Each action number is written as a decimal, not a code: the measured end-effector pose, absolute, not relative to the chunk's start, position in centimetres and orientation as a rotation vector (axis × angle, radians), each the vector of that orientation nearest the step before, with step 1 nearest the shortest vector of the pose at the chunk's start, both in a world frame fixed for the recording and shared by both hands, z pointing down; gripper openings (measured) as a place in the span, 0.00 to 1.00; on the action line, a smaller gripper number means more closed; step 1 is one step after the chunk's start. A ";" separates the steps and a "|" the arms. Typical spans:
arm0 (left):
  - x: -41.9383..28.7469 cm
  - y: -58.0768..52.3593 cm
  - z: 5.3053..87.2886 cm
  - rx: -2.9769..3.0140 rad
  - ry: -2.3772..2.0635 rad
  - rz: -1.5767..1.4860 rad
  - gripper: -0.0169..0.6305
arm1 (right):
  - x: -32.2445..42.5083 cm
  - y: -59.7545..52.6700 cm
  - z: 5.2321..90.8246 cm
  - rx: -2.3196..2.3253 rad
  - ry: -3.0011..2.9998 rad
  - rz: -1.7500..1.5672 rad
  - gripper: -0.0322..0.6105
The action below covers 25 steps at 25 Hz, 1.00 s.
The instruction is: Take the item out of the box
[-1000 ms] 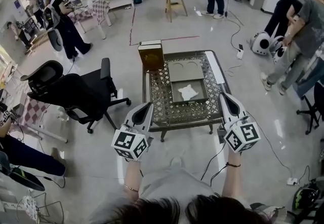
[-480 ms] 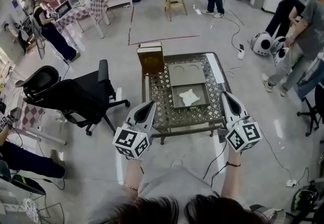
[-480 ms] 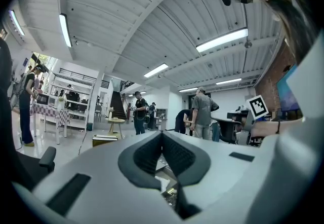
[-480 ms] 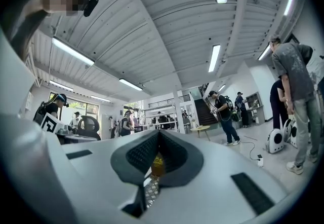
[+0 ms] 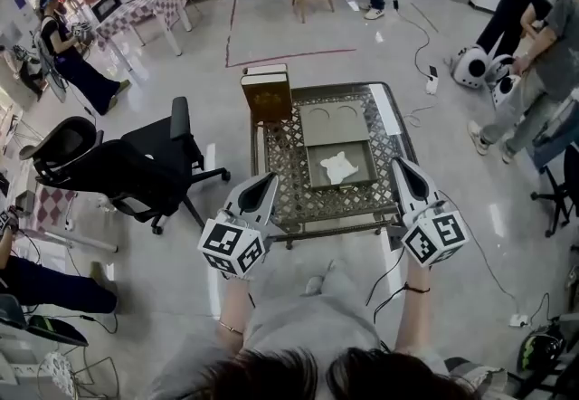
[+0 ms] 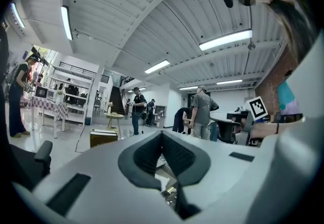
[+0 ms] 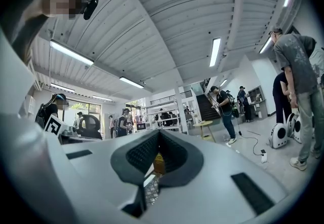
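The counter [image 5: 288, 179] carried an open grey box [image 5: 316, 174] with its lid laid back on the far side. The left tongs [image 5: 265, 181] and the right tongs [image 5: 399, 165] were near the counter's front corners, apart from the box. Both were closed and held nothing. The white item [image 5: 339, 166] lay inside the box.

A metal lattice table [image 5: 298, 181] sits at the centre of the frame. On it lies a grey box [image 5: 314, 174] with its lid [image 5: 331, 124] laid flat above it and a white item [image 5: 339, 166] inside. A brown box [image 5: 267, 97] stands at the table's upper-left corner. The left gripper [image 5: 269, 179] and right gripper [image 5: 399, 163] flank the table's lower corners, jaws together. A black office chair [image 5: 136, 167] stands at left.
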<state>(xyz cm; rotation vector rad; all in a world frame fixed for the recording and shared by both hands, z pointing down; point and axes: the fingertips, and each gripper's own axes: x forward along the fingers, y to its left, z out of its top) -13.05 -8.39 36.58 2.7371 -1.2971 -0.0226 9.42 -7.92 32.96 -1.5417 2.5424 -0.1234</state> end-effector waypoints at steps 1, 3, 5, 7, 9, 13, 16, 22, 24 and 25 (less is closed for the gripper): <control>-12.9 -8.6 36.8 2.733 -1.292 -0.022 0.05 | 9.4 -8.1 33.2 -1.543 2.548 -0.133 0.08; -12.5 -9.3 37.0 2.726 -1.283 -0.024 0.05 | 9.6 -8.7 33.7 -1.545 2.559 -0.148 0.08; -12.0 -10.1 37.3 2.721 -1.282 -0.020 0.05 | 10.0 -9.5 34.2 -1.551 2.566 -0.158 0.08; -11.5 -10.8 37.7 2.708 -1.283 -0.013 0.05 | 10.4 -10.4 34.6 -1.565 2.581 -0.161 0.08; -11.0 -11.5 38.0 2.695 -1.281 -0.008 0.05 | 10.5 -11.4 34.9 -1.567 2.597 -0.165 0.08; -10.1 -13.4 38.7 2.672 -1.282 0.010 0.05 | 10.9 -13.8 35.8 -1.545 2.620 -0.199 0.08; -9.5 -14.6 39.4 2.640 -1.293 0.016 0.05 | 11.4 -15.6 36.6 -1.524 2.639 -0.240 0.08; -8.3 -17.1 40.3 2.584 -1.308 0.003 0.05 | 12.0 -19.0 37.9 -1.486 2.692 -0.279 0.08; -7.9 -17.7 40.6 2.569 -1.318 0.004 0.05 | 12.2 -19.9 38.2 -1.466 2.709 -0.291 0.08; -7.7 -18.0 40.8 2.563 -1.322 0.006 0.05 | 12.3 -20.3 38.3 -1.456 2.718 -0.297 0.08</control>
